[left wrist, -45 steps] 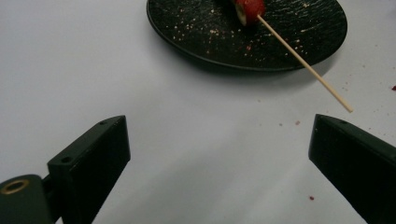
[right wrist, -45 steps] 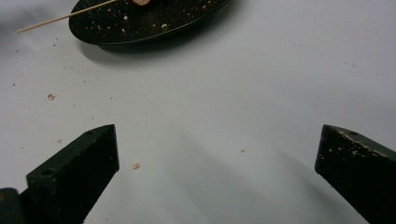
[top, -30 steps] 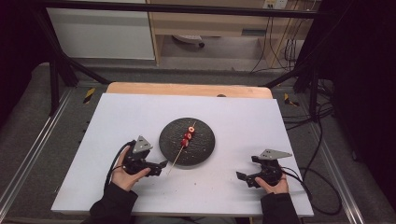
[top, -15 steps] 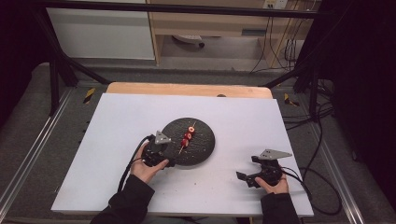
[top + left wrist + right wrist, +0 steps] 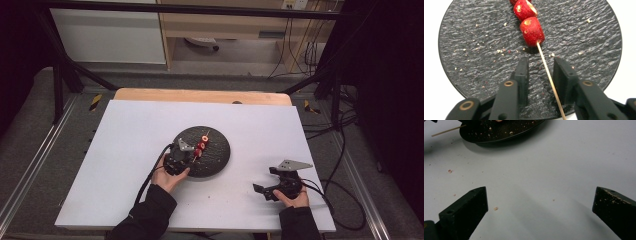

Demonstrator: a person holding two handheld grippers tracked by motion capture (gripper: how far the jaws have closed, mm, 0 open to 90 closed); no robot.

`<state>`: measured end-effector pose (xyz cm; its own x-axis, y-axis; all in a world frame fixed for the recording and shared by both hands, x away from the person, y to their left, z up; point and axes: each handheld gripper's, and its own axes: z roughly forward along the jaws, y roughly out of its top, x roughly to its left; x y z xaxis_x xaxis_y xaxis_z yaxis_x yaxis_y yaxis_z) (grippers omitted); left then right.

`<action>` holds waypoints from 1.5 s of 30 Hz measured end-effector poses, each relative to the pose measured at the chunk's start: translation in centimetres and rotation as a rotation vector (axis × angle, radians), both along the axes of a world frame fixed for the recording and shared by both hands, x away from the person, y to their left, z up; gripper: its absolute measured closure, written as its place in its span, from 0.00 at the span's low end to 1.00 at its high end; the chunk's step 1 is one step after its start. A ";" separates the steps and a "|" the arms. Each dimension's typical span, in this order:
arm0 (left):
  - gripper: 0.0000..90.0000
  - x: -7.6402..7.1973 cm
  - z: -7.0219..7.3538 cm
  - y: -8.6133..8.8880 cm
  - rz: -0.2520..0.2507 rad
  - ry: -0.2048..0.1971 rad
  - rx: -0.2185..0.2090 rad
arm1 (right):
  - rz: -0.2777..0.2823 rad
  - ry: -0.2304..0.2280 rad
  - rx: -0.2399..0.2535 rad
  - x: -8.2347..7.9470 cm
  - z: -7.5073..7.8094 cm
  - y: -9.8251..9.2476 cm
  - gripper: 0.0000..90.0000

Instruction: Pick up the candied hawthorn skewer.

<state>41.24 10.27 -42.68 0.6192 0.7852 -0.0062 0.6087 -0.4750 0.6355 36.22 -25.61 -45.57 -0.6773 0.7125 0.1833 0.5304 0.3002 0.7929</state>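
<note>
Black slate plate (image 5: 220, 150) mid-table carries a red-fruit skewer (image 5: 532, 30); left gripper (image 5: 541, 72), jaws just closing astride its bare stick (image 5: 549, 75) without pinching yet, should centre before clamping; right gripper (image 5: 540, 202) rests wide apart near the front right edge.

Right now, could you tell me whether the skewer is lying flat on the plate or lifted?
Lying flat: the skewer rests on the black plate.

Black plate (image 5: 216, 159) on white table (image 5: 125, 150)
</note>
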 end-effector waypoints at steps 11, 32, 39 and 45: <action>0.91 -0.1 0.0 -0.8 0.029 0.006 0.024 | 0.001 0.001 0.002 0.0 0.0 0.0 0.01; 0.98 -1.3 0.7 1.1 0.041 -0.065 -0.067 | -0.002 0.005 0.002 0.0 0.0 0.0 0.01; 0.98 -2.3 1.1 2.8 0.027 -0.103 -0.131 | -0.007 0.010 0.006 -0.1 0.0 0.1 0.01; 0.98 -3.3 1.3 4.0 0.004 -0.131 -0.177 | -0.010 0.010 0.010 -0.1 0.0 0.1 0.01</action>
